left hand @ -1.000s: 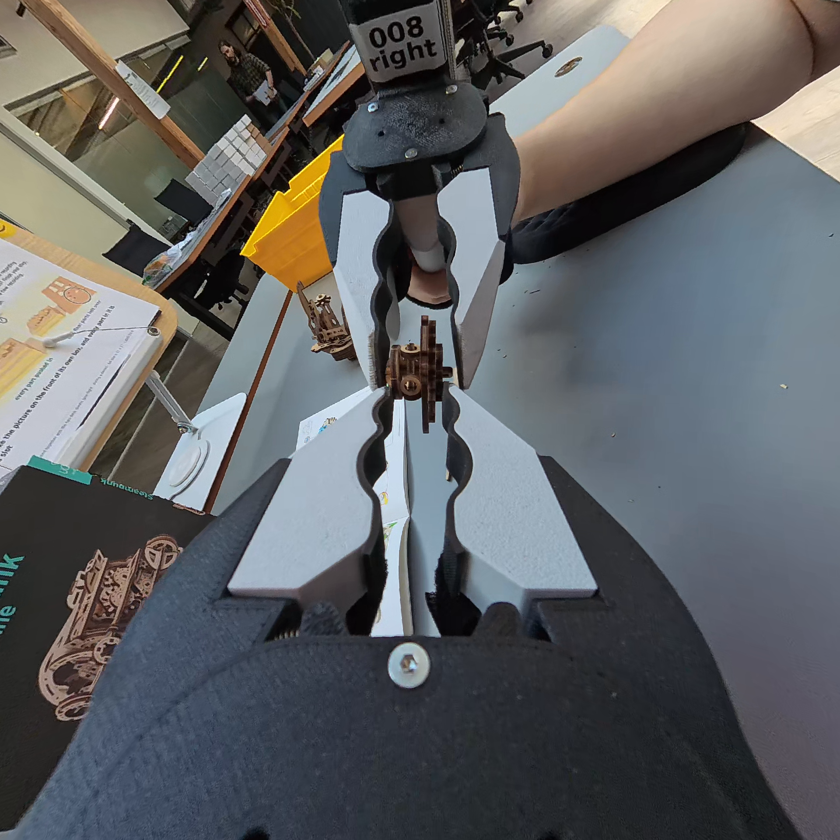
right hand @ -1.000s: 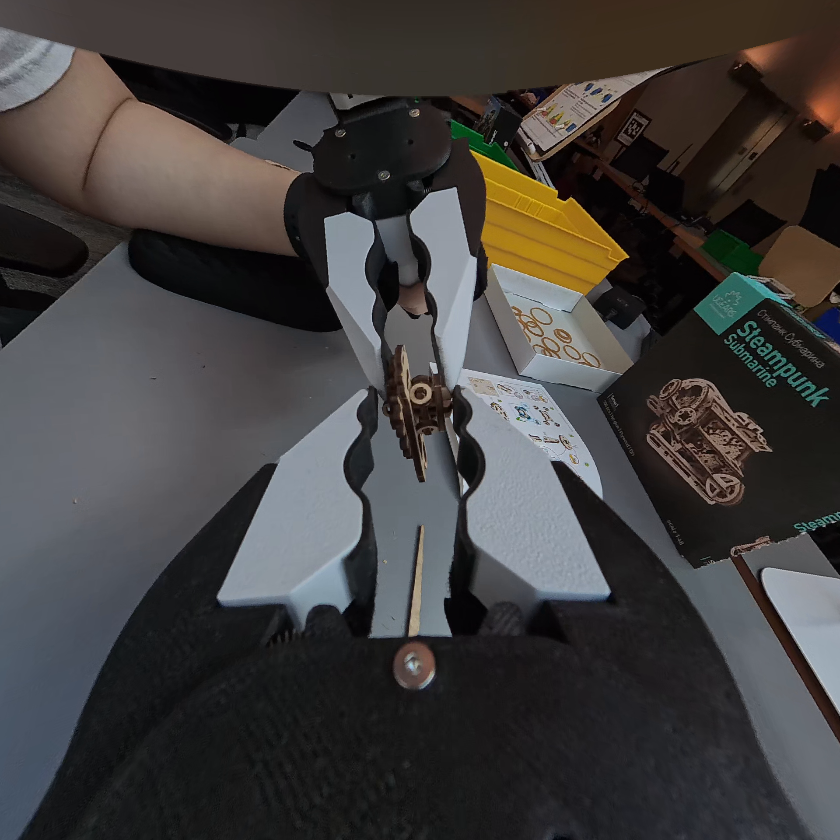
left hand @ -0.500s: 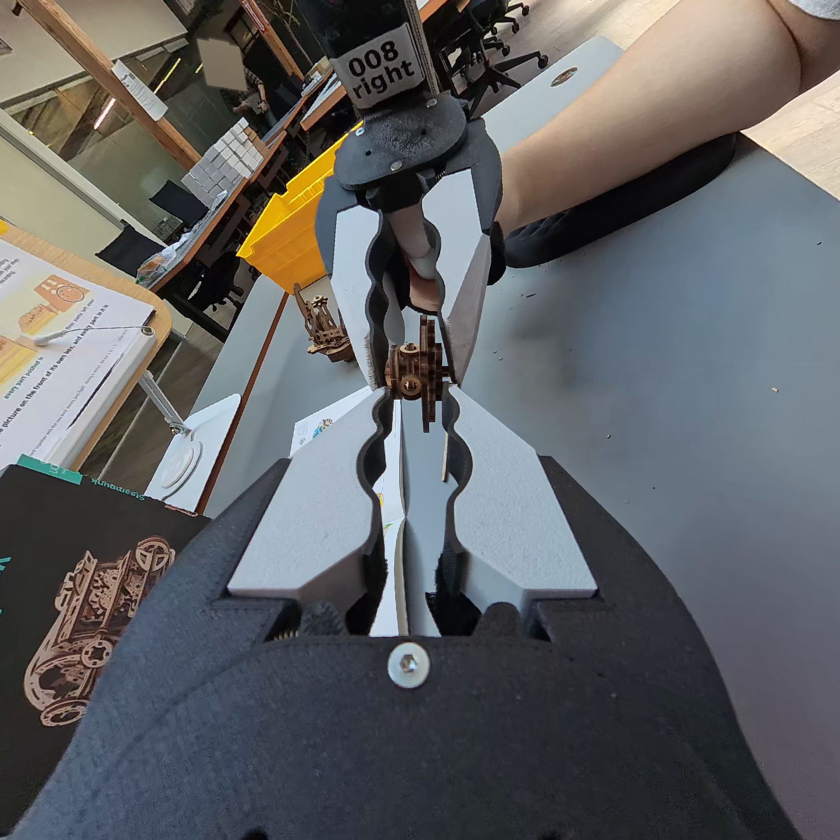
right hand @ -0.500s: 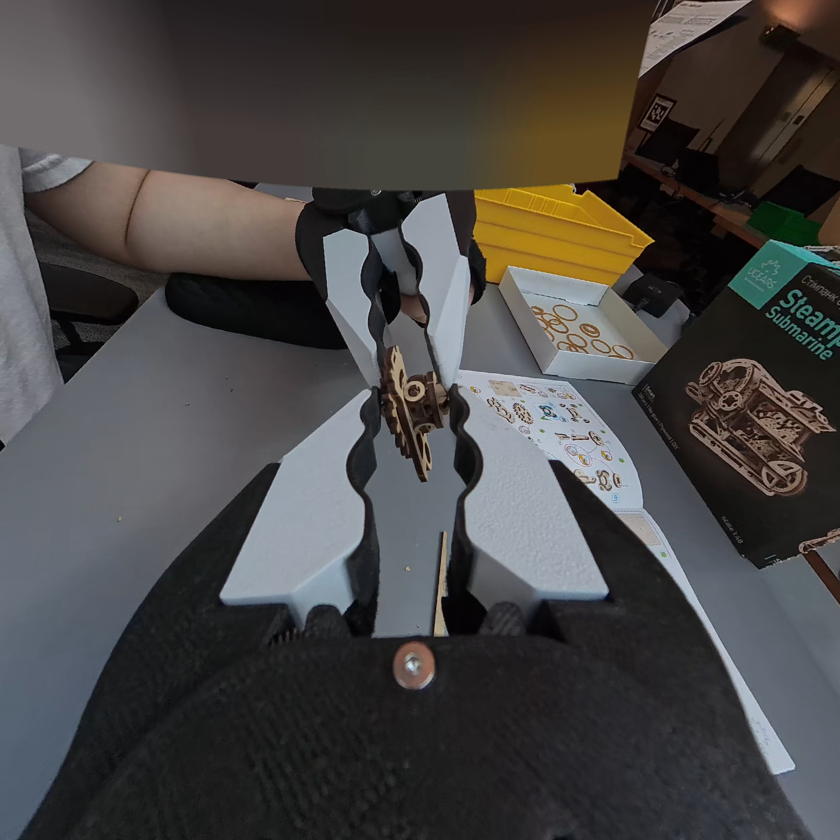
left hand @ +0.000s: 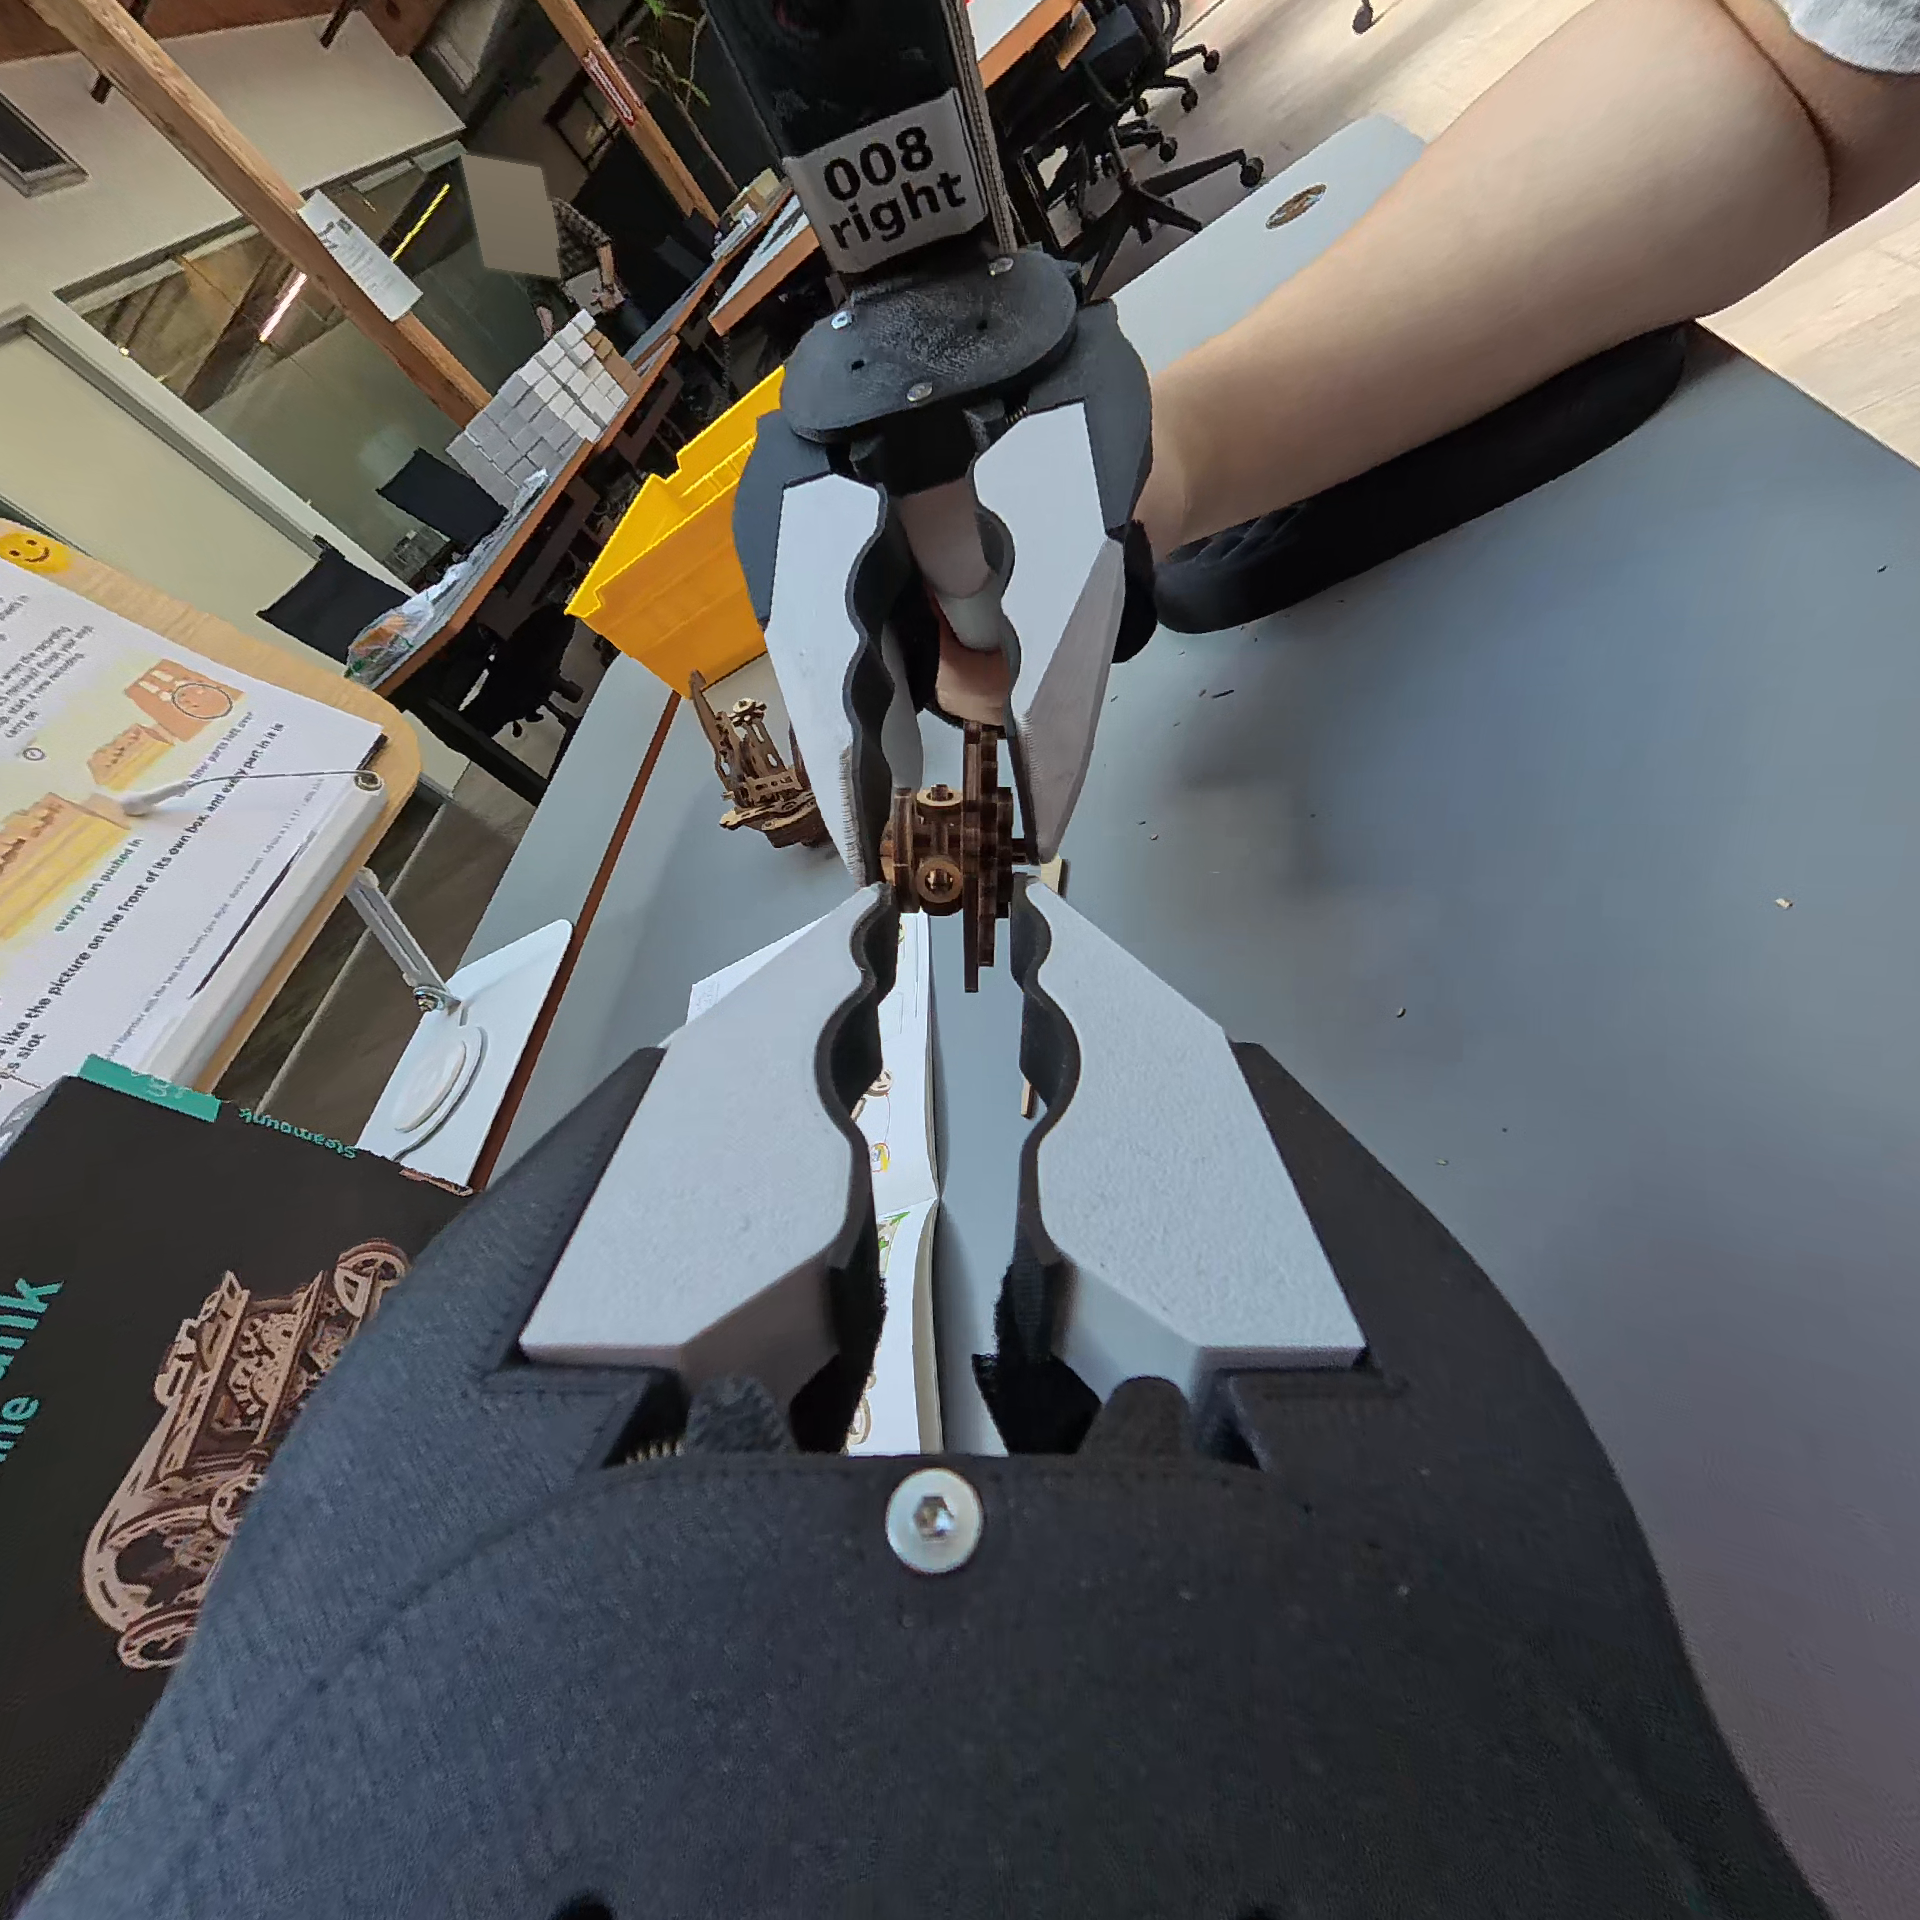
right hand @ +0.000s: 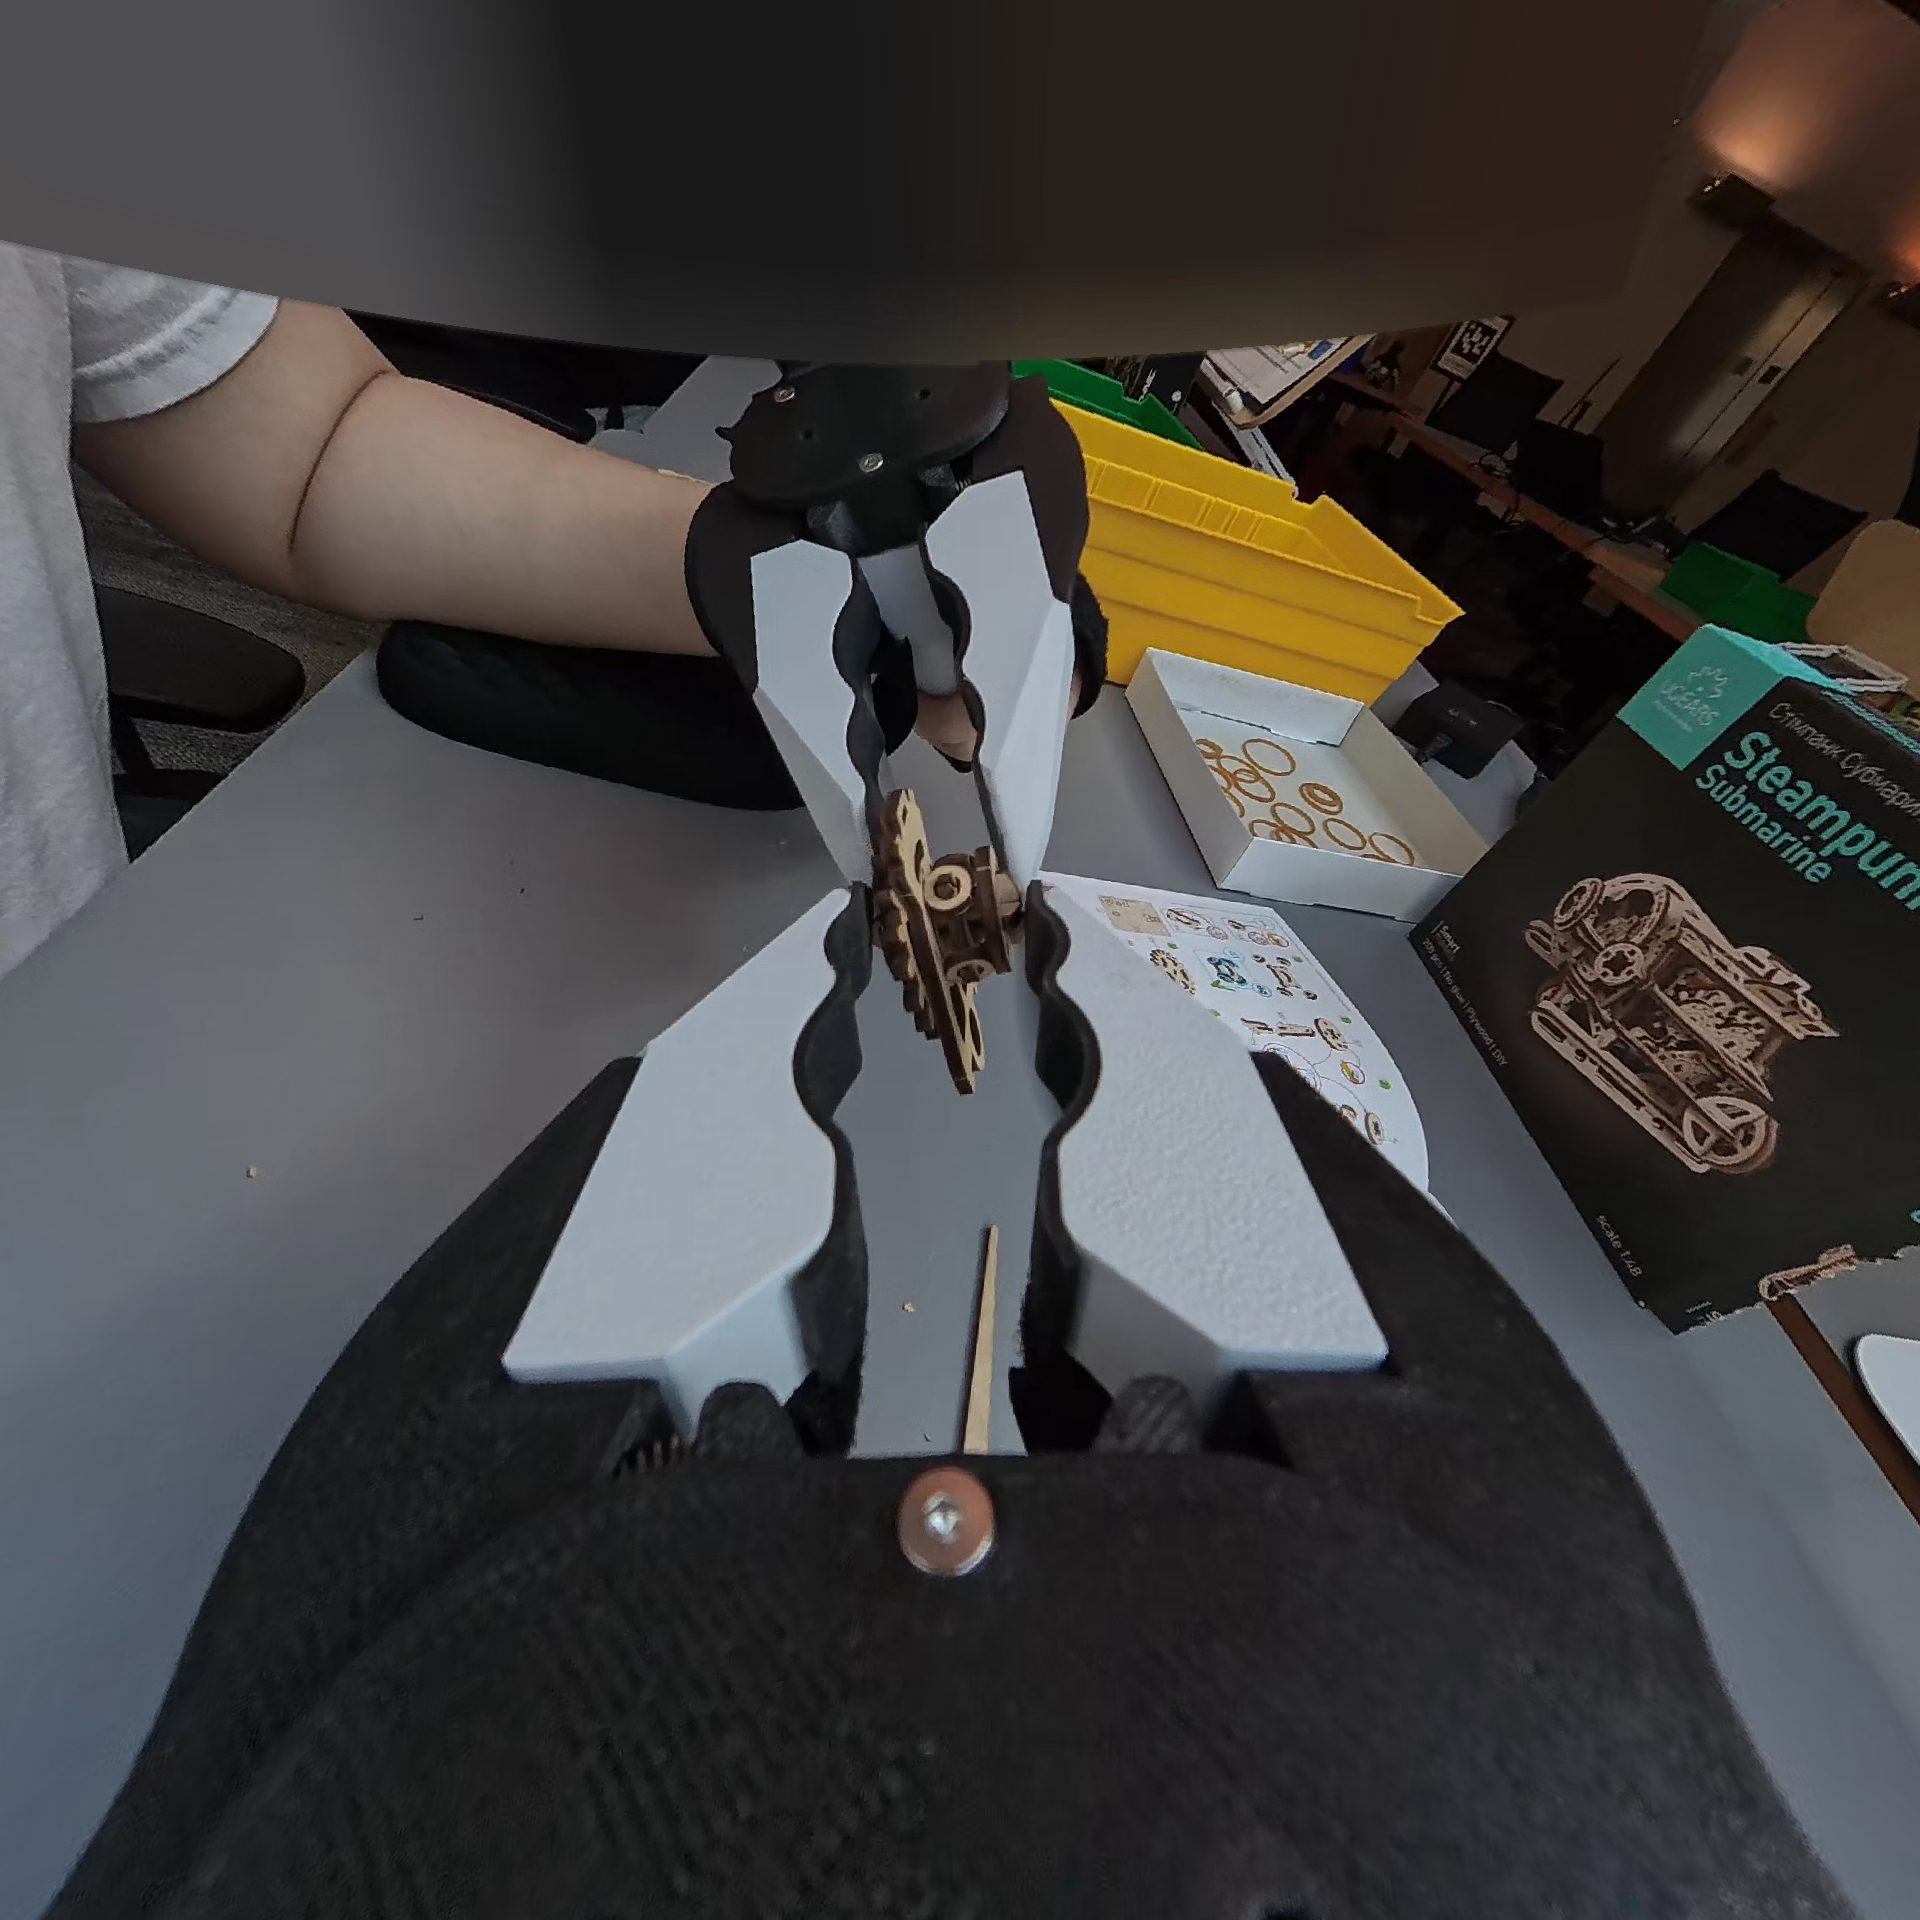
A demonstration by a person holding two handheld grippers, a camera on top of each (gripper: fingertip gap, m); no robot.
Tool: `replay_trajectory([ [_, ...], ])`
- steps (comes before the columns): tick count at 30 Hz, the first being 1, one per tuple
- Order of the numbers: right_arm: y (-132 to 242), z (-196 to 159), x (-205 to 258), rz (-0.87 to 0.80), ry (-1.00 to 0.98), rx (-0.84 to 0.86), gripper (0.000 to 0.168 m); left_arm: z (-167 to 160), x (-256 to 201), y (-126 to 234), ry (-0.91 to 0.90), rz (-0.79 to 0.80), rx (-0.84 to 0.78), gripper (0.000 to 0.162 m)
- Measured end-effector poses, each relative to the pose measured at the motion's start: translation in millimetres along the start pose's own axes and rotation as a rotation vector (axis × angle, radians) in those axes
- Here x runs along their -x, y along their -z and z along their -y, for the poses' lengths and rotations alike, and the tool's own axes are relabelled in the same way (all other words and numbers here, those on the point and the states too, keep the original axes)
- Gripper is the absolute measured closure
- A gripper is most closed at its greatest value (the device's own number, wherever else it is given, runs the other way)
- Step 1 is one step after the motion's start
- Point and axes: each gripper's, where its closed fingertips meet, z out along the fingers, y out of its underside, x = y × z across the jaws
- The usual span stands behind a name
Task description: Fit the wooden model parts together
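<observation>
Two grippers are meeting tip to tip above the grey table (left hand: 1507,935), both pinching one small wooden assembly (left hand: 951,868) held in the air between them. It is looking like a toothed gear wheel standing on edge with a blocky hub of dark and pale laser-cut pieces pushed through it, round holes showing on the hub's faces. The left gripper (left hand: 948,914) is closing narrowly on the hub side, while the right gripper (right hand: 943,920) is clamping the same piece from the opposite direction — the gear's rim is hanging down between its fingers. A thin wooden stick (right hand: 980,1340) is lying on the table below. To one side an instruction booklet (right hand: 1236,966), a black box (right hand: 1704,966) and a white tray of rings (right hand: 1299,800) are crowding the edge — the other side is offering open tabletop.
</observation>
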Motion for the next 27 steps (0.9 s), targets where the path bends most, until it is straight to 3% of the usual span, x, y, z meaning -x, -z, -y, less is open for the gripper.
replay_trajectory([
  [3, 9, 7, -3, -0.002, -0.003, -0.026, 0.145, -3, 3, 1, 0.003, 0.013, 0.007, 0.143],
  [8, 27, 29, -24, 0.005, -0.285, -0.191, 0.148, -7, 8, 1, -0.003, 0.033, 0.032, 0.143],
  [11, 22, 18, -32, -0.034, -0.334, -0.126, 0.135, -9, 8, 0, -0.005, 0.034, 0.043, 0.143],
  [17, 9, 2, -26, -0.049, -0.302, -0.016, 0.135, -10, 7, -2, -0.008, 0.029, 0.046, 0.143],
  [27, 11, -8, -27, -0.043, -0.288, 0.025, 0.136, -14, 3, -4, 0.04, -0.02, 0.057, 0.143],
])
